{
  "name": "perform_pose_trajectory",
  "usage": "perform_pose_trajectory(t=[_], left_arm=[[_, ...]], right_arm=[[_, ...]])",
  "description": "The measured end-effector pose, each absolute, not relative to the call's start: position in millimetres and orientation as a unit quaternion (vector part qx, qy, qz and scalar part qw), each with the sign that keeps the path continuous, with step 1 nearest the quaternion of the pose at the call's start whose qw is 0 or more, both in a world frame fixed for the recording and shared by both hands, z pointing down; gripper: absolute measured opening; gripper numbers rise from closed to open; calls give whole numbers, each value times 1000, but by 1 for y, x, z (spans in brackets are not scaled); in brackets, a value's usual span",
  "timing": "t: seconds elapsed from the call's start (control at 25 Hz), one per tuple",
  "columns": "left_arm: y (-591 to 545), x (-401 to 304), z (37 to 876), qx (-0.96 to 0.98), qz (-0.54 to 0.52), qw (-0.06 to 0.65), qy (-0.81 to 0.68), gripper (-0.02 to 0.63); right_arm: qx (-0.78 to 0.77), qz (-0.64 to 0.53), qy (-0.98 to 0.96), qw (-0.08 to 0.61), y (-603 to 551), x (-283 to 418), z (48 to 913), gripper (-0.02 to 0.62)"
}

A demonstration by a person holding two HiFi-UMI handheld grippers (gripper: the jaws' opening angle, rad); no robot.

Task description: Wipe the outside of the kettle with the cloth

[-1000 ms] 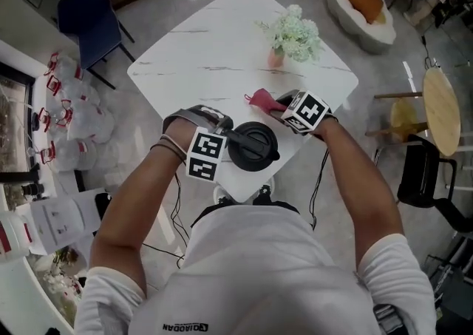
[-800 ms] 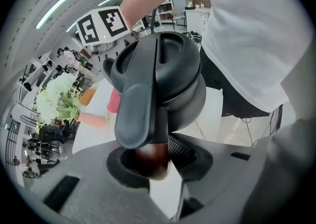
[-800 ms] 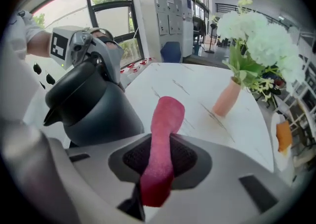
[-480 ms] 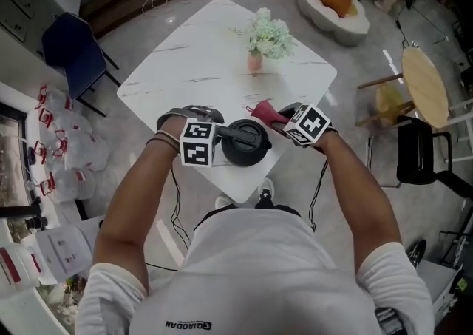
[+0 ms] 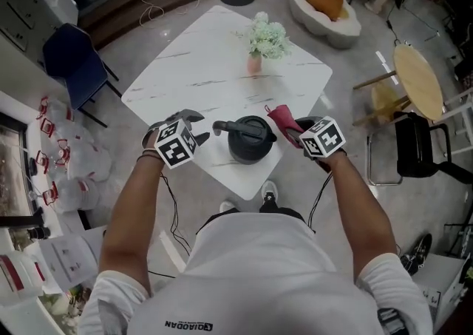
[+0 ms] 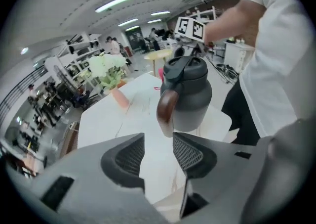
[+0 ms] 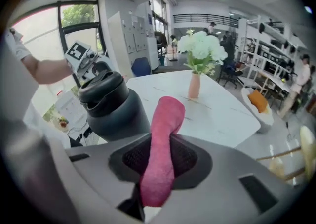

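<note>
Kettle (image 5: 250,141): dark grey, lid on, upright near the front corner of the white surface (image 5: 199,67), with its handle turned toward the left gripper (image 6: 158,151). The left fingers (image 6: 190,155) have just been opening. They now stand well apart with nothing between them, and the handle is just beyond the tips. The right gripper (image 7: 160,157) is clamped on the pink cloth (image 7: 165,119). The cloth's free end sits just beside the kettle's right side; contact unclear. A vase of pale flowers (image 5: 260,41) stands further back.
</note>
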State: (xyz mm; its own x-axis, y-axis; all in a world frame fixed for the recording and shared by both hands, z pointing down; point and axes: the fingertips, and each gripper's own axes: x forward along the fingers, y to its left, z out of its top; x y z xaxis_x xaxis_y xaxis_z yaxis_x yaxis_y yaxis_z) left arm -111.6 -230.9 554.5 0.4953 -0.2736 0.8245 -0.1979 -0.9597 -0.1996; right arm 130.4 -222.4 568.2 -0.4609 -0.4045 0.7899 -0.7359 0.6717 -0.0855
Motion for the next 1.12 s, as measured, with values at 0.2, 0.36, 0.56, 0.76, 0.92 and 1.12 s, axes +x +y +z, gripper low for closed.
perform_pose_trajectory(t=[0.2, 0.36, 0.56, 0.76, 0.92, 1.12], left_arm=[[-203, -123, 553, -890, -376, -89, 241, 140], [-179, -127, 559, -887, -310, -179, 292, 124], [-144, -117, 548, -875, -225, -268, 335, 92], [-115, -112, 539, -855, -160, -314, 381, 32], [-89, -95, 534, -848, -140, -326, 394, 3], [-66, -72, 514, -852, -138, -282, 420, 0]], right_arm=[[414, 254, -815, 317, -177, 132, 571, 104], [454, 280, -803, 266, -146, 124, 570, 106], [466, 307, -804, 205, -118, 112, 558, 106], [461, 335, -809, 145, -106, 111, 540, 106], [448, 337, -819, 118, -95, 119, 522, 106], [434, 291, -842, 132, -75, 132, 506, 106]])
